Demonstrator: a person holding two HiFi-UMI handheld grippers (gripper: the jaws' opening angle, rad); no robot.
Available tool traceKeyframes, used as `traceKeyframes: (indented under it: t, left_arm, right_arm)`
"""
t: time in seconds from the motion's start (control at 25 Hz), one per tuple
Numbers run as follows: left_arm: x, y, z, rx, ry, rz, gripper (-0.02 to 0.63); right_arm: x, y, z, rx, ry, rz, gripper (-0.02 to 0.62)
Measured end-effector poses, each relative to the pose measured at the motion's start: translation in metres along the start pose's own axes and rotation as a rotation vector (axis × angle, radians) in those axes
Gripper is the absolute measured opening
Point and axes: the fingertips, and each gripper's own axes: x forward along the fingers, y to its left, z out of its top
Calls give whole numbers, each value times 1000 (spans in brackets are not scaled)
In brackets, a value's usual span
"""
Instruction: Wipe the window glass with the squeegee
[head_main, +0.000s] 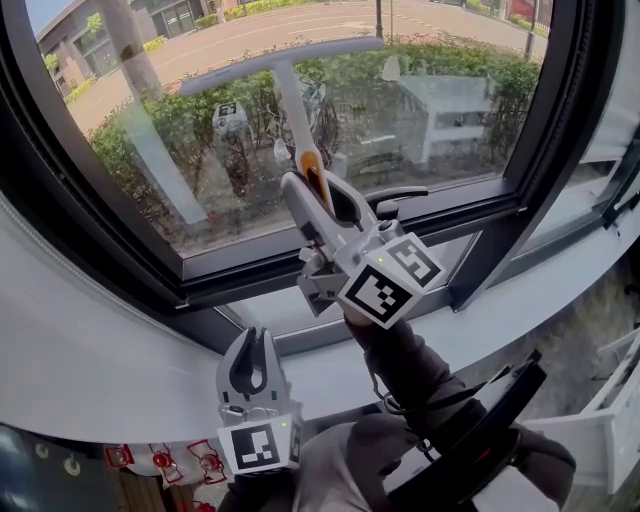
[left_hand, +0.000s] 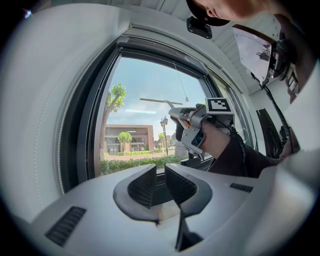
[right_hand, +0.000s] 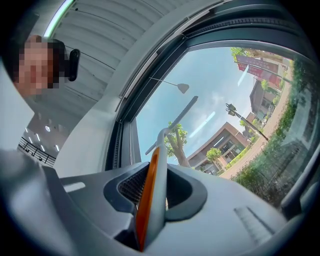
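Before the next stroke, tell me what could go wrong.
The right gripper pinches only the slim handle of the squeegee, so pressing on the glass might twist it in the grip. The window handle sits close beside that gripper, and a downward pull could knock it. The blade runs tilted, so one end may lift and leave streaks.

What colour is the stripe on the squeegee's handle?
The stripe is orange, on a pale grey handle. The right gripper view shows it best.
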Motion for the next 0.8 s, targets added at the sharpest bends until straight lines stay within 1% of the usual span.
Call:
traceKeyframes:
  t: [0.24,0.48,0.8]
  left_arm:
    - [-7,-2,-3,2,1,2,52]
    - [-9,-5,3,-1,-21,26,52]
    - [-12,-11,1,0,-16,17,52]
  right_arm:
    - [-10,1,-11,18,17,-6,83]
    - [-19,-3,-17,40,34,-14,81]
    - [-30,-4,-27,63,59,-20,80]
